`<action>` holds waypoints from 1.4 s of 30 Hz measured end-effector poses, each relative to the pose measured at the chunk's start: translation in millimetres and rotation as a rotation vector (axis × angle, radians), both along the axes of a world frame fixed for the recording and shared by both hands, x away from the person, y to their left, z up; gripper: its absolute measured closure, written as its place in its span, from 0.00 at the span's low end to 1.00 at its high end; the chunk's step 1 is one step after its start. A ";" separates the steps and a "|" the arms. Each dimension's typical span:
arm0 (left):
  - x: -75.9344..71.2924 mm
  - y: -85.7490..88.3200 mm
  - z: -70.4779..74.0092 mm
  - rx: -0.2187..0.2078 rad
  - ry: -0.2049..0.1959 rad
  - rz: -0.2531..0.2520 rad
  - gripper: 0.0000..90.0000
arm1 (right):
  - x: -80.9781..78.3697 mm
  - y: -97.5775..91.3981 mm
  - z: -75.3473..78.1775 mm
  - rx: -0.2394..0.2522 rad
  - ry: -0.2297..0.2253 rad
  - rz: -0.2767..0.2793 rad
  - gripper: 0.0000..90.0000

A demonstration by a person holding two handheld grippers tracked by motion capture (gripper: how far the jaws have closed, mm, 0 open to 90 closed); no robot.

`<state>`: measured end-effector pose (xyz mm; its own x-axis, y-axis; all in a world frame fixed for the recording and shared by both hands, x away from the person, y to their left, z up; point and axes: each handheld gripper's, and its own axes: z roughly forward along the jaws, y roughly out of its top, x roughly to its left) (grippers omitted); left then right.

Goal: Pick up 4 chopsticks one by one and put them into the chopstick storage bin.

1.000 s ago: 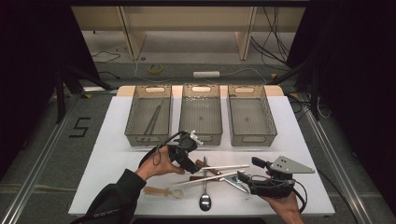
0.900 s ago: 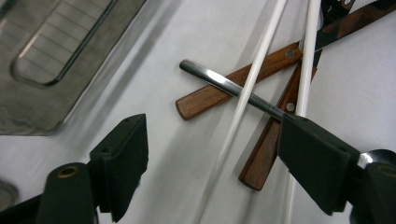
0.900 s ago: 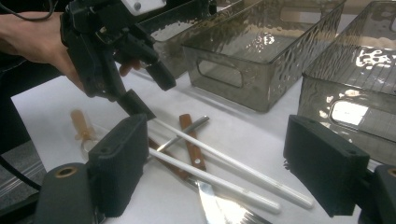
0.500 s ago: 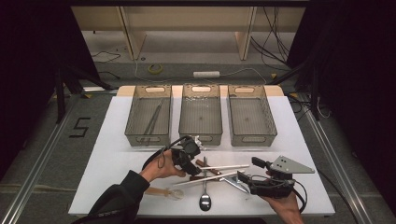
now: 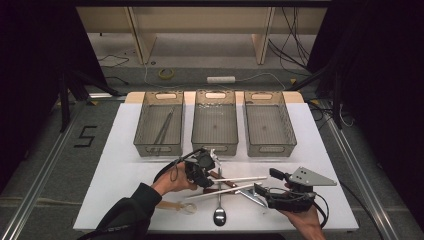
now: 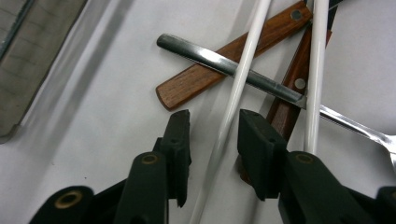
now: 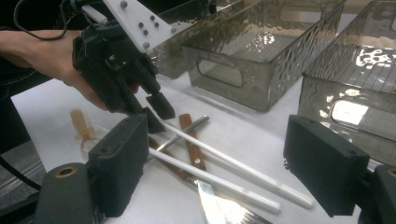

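Two white chopsticks [image 5: 245, 179] lie crossed over two wooden-handled knives [image 6: 205, 77] and a metal spoon [image 5: 219, 215] at the table's front middle. My left gripper [image 5: 209, 179] points down at the left end of this pile. In the left gripper view its jaws have just been closing and straddle one white chopstick [image 6: 243, 70], with a small gap on each side. The second chopstick [image 6: 315, 70] runs outside the right jaw. My right gripper [image 5: 267, 181] rests on the table to the right, its jaws wide open with nothing in them. It faces the left gripper [image 7: 156, 109].
Three clear grey bins stand in a row behind the pile: left [image 5: 158, 148] holding metal tongs [image 5: 164, 127], middle [image 5: 215, 147], right [image 5: 270, 149]. A pale plastic spoon [image 5: 177, 205] lies near the front edge by the left sleeve. A knife blade [image 5: 252, 196] points toward my right gripper.
The left gripper has edged slightly down onto the utensil pile and its jaws have narrowed around a white chopstick. The right gripper has stayed put.
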<state>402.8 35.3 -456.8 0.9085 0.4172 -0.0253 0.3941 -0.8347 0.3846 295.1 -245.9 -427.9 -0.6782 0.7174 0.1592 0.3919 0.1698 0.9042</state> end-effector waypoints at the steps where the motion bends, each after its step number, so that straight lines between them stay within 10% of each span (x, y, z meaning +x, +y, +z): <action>1: -0.1 -0.2 -0.5 0.001 -0.001 -0.002 0.72 | 0.0 -0.2 0.1 -0.001 0.001 0.000 0.26; 22: -2.4 -0.4 -1.4 -0.013 -0.001 -0.069 0.95 | 0.1 -0.1 -0.1 -0.002 0.005 0.002 0.26; 42: -6.5 13.4 46.3 -0.153 -0.071 -0.060 0.95 | -0.1 -0.1 0.0 -0.003 0.004 0.003 0.26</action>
<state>396.2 48.7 -410.4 0.9335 0.3581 -0.0195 0.3126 -0.7858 0.5337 295.0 -246.0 -427.9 -0.6795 0.7160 0.1598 0.3949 0.1734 0.9022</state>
